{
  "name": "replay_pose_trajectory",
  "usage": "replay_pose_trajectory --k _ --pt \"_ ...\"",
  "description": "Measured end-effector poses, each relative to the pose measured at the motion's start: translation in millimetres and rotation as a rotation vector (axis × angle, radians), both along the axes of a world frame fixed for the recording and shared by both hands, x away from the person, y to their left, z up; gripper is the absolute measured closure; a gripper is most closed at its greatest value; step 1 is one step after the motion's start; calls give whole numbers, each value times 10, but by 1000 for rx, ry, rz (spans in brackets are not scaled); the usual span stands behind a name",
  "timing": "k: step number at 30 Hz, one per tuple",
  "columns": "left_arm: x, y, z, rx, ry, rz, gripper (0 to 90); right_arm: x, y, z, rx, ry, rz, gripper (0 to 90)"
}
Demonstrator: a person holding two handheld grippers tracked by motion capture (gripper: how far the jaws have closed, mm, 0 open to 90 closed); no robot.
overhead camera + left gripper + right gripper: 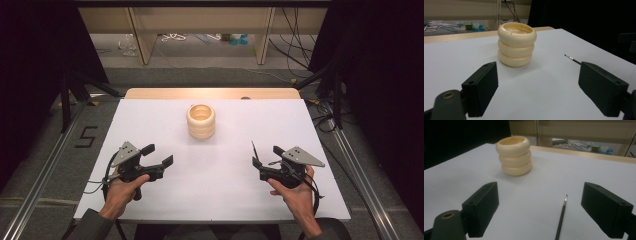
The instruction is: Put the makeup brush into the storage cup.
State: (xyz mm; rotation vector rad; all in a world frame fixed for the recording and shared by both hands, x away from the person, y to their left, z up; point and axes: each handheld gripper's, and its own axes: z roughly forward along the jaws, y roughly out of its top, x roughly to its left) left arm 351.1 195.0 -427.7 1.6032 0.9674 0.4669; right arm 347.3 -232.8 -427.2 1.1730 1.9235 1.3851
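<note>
A cream ribbed holder [201, 121], shaped like three stacked rings with an open top, stands upright at the middle of the white table [150, 125]; it also shows ahead in the left gripper view [516, 47] and the right gripper view [514, 155]. A thin dark paintbrush [255, 150] lies flat on the table, between the right gripper's jaws [561, 220], its tip visible past the left gripper's far jaw [572, 59]. My left gripper [160, 155] is open and holds nothing, at the near left. My right gripper [266, 156] is open over the brush, pads apart from it.
A wooden strip [210, 93] runs along the table's far edge. Metal rails [45, 170] flank both sides. Dark stands and cables [320, 85] stand at the back right. Bare white surface lies between the grippers and the holder.
</note>
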Motion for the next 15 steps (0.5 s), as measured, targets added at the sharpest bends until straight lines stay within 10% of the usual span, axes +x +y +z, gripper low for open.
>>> replay_pose_trajectory --k 15 --pt "3 -2 -3 3 3 1 155 20 0 1 -25 8 24 157"
